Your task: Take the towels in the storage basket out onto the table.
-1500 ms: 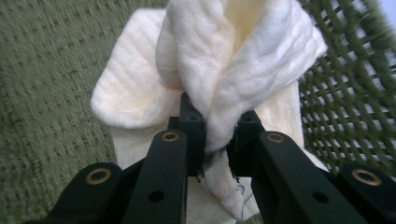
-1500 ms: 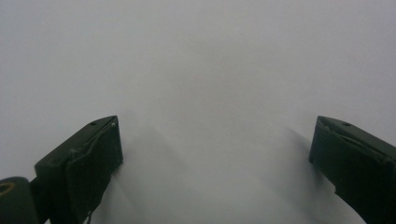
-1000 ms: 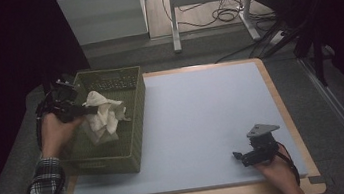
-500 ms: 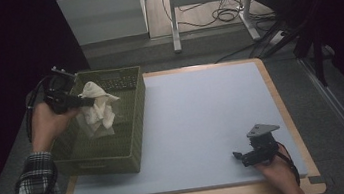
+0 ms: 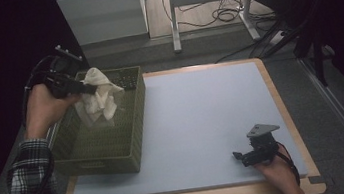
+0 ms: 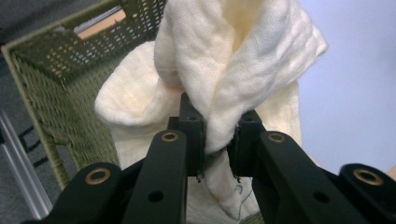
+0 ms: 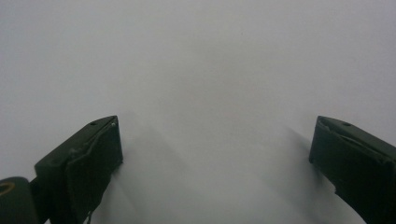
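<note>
A cream cloth (image 5: pixel 97 98) hangs above the green woven basket (image 5: pixel 116 149) at the table's left side. My left gripper (image 5: pixel 89 89) is shut on the cloth near its top, and the rest droops down into the basket. In the left gripper view the cloth (image 6: pixel 243 70) is pinched between the two black jaws of that gripper (image 6: pixel 219 140), with the basket wall (image 6: pixel 56 74) behind it. My right gripper (image 5: pixel 241 157) rests low near the table's front right, open, with nothing between its jaws; in the right gripper view it (image 7: pixel 215 144) faces bare pale mat.
The pale blue mat (image 5: pixel 203 118) covers the wooden table top (image 5: pixel 295 126). A desk frame and cables (image 5: pixel 215 15) stand on the floor beyond the far edge. Dark space lies left of the basket.
My left gripper has lifted the cloth up out of the basket and back toward its far left corner. The right gripper has stayed where it was.
</note>
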Motion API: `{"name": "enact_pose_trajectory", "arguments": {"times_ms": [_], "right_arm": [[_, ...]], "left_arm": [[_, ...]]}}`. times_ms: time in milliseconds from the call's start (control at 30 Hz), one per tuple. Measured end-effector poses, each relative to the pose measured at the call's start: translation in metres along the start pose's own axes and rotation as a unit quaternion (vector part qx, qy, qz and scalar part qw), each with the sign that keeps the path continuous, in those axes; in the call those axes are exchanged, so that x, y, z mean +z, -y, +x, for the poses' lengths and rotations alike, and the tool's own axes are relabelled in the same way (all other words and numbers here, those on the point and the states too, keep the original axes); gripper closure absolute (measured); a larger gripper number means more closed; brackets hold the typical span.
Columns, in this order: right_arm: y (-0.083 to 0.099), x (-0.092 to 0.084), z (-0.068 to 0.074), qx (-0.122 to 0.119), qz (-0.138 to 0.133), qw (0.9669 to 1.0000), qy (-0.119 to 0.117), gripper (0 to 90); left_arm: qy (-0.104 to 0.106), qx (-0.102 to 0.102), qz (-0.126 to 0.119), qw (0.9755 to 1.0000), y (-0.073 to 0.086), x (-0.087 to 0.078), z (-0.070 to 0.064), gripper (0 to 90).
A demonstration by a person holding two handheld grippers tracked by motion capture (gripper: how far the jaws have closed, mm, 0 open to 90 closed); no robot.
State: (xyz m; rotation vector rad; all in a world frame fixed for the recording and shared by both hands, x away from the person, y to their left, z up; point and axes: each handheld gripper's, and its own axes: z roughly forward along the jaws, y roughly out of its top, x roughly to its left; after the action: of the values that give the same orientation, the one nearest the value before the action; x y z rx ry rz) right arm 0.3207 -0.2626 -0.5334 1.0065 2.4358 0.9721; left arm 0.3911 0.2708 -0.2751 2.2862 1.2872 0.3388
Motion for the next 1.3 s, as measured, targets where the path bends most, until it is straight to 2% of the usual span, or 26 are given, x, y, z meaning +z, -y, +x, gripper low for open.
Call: {"name": "enact_pose_trajectory", "arguments": {"times_ms": [233,633,867,1133,1300], "right_arm": [[0.000,0.000,0.000,0.000,0.000,1.0000,0.000,2.6],[0.000,0.000,0.000,0.000,0.000,1.0000,0.000,2.6],[0.000,0.000,0.000,0.000,-0.001,1.0000,0.000,2.6],[0.000,0.000,0.000,0.000,-0.001,1.0000,0.000,2.6],[0.000,0.000,0.000,0.000,-0.001,1.0000,-0.001,2.6]], "left_arm": [[0.004,0.016,-0.008,0.9998,-0.019,-0.017,-0.017,78.6],[0.018,0.045,-0.014,0.9987,-0.043,-0.023,-0.042,78.4],[0.029,0.064,-0.016,0.9974,-0.062,-0.018,-0.064,78.4],[0.039,0.082,-0.014,0.9958,-0.074,-0.008,-0.079,78.4],[0.056,0.096,-0.010,0.9938,-0.083,0.010,-0.094,78.3]]}}
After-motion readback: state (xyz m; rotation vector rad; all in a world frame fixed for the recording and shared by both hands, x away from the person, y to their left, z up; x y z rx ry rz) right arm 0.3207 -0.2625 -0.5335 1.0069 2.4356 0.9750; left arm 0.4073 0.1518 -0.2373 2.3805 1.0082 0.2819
